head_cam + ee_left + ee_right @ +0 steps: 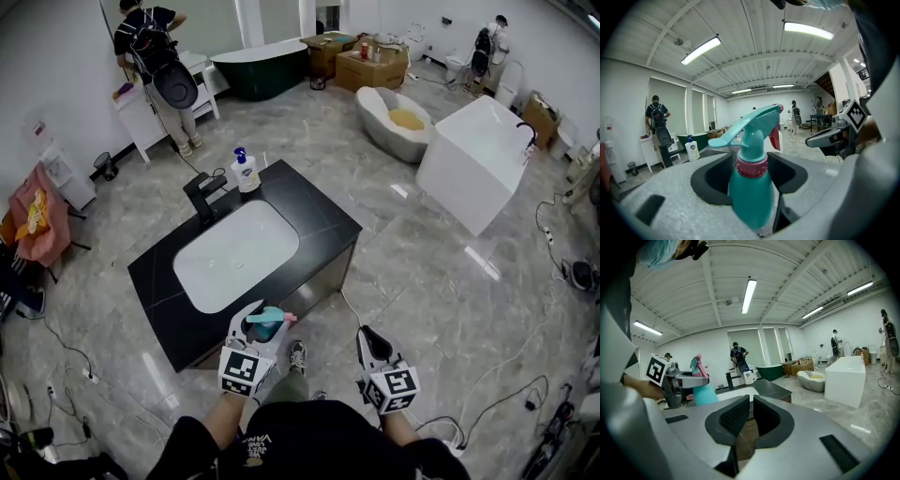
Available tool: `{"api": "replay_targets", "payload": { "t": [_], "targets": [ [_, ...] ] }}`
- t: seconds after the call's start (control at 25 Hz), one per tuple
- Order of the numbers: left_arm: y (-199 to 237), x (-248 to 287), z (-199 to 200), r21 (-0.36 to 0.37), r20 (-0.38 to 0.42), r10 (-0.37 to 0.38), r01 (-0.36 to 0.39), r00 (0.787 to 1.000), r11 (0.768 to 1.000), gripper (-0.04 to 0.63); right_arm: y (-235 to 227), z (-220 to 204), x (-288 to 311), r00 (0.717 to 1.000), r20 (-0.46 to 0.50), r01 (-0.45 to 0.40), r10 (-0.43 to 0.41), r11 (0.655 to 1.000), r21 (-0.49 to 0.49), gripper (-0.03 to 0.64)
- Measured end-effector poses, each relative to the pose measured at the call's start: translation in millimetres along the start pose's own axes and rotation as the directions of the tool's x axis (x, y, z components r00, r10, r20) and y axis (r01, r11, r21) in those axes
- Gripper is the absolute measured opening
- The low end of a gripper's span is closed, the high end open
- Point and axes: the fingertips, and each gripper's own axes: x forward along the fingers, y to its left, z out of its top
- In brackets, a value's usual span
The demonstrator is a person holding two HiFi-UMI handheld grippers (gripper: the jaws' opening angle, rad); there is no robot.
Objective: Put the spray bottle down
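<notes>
A teal spray bottle [266, 328] with a pink collar and a red trigger stands upright between the jaws of my left gripper [265, 316], which is shut on its body. In the left gripper view the bottle [750, 187] fills the middle, with the pads [716, 176] pressed against its sides. It hangs just off the near edge of a black vanity counter [323, 217] with a white sink. My right gripper [367, 337] is held beside it over the floor. Its jaws are shut with nothing in them [751, 412]. In the right gripper view the bottle [704, 393] shows at the left.
On the counter stand a black faucet [202, 195] and a soap pump bottle [246, 172]. A white square tub [473, 159], an oval tub [394, 122], a dark green tub [262, 66] and cardboard boxes [370, 66] stand beyond. A person [155, 56] stands far left. Cables lie on the floor.
</notes>
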Motion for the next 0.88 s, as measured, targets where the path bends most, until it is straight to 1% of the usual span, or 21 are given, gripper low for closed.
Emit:
{"api": "replay_targets", "payload": {
  "t": [0.12,0.44,0.56,0.72,0.88],
  "targets": [
    [21.0,25.3,0.2,-0.010,-0.006,-0.013,0.013,1.000,1.000,0.236,-8.6,9.8,25.7,1.000,-0.002,0.016,-0.016,1.000,0.000,0.029],
    [71.1,96.9,20.7,-0.012,0.024,-0.069,0.069,0.997,0.998,0.236,-34.6,44.7,95.0,0.998,0.018,0.063,-0.063,0.998,-0.003,0.028],
    [87.8,118.9,28.4,0.001,0.038,-0.095,0.095,0.995,0.995,0.236,-41.3,52.6,117.4,0.997,0.014,0.079,-0.079,0.997,0.007,0.028],
    [109.5,144.4,30.4,0.010,0.031,-0.127,0.127,0.991,0.992,0.236,-48.5,58.1,144.1,0.994,0.013,0.109,-0.109,0.994,0.018,0.026],
    [123.4,163.6,31.9,-0.001,0.038,-0.159,0.159,0.987,0.987,0.236,-55.2,64.4,163.1,0.990,0.018,0.142,-0.142,0.990,0.025,0.025]
  ]
}}
